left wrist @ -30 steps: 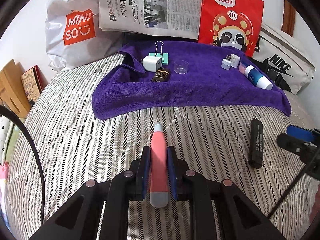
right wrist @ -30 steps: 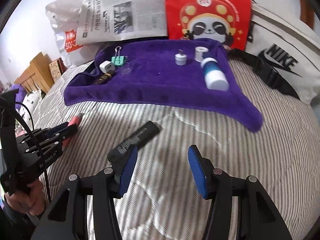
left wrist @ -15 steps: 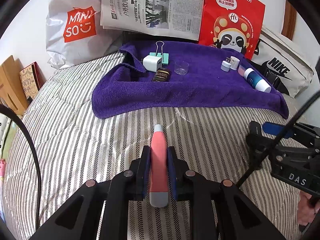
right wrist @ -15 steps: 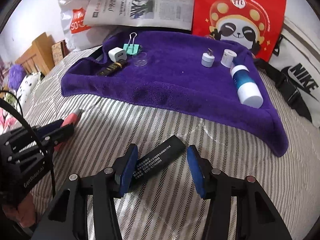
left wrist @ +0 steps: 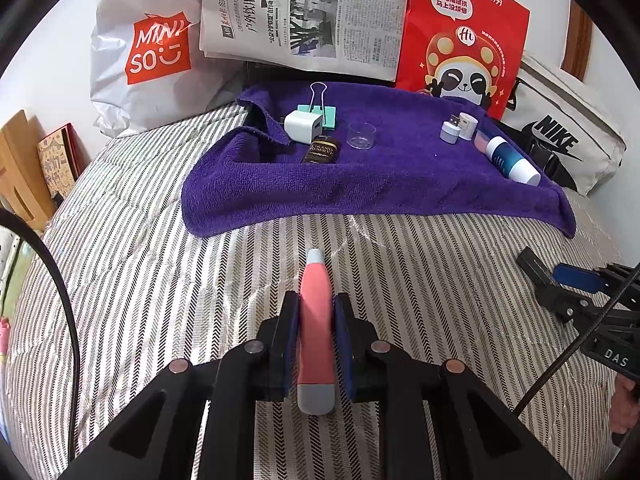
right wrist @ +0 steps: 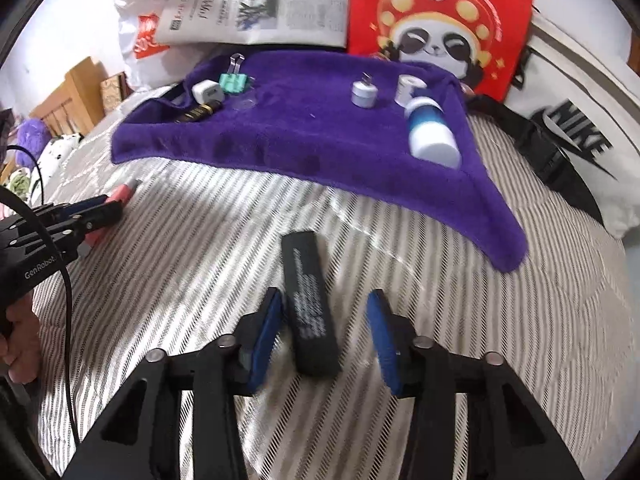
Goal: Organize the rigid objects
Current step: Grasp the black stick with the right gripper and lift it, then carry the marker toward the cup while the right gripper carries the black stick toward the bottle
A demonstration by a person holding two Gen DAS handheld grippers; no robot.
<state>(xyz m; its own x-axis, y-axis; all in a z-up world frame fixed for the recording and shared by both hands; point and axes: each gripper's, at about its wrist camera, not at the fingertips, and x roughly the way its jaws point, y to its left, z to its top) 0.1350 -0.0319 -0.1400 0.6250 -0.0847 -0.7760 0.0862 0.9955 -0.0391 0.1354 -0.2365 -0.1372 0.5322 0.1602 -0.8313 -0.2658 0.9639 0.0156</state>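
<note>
Left gripper point(left wrist: 316, 336): jaws clamped on the pink pen point(left wrist: 316, 320), tip pointing ahead.
Right gripper point(right wrist: 326, 336): jaws wide, black bar point(right wrist: 310, 304) between them, nearer the left pad.
Towel point(right wrist: 320, 148): ahead of both.

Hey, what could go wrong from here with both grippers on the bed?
1. The black bar lies off-centre between the open right gripper's jaws, close to the left pad, so closing may skew it or push it aside.
2. The left gripper holds the pink pen along its length; it could slide out forward if tilted.
3. The towel is already crowded, so placing either item might knock the clear cup.
</note>
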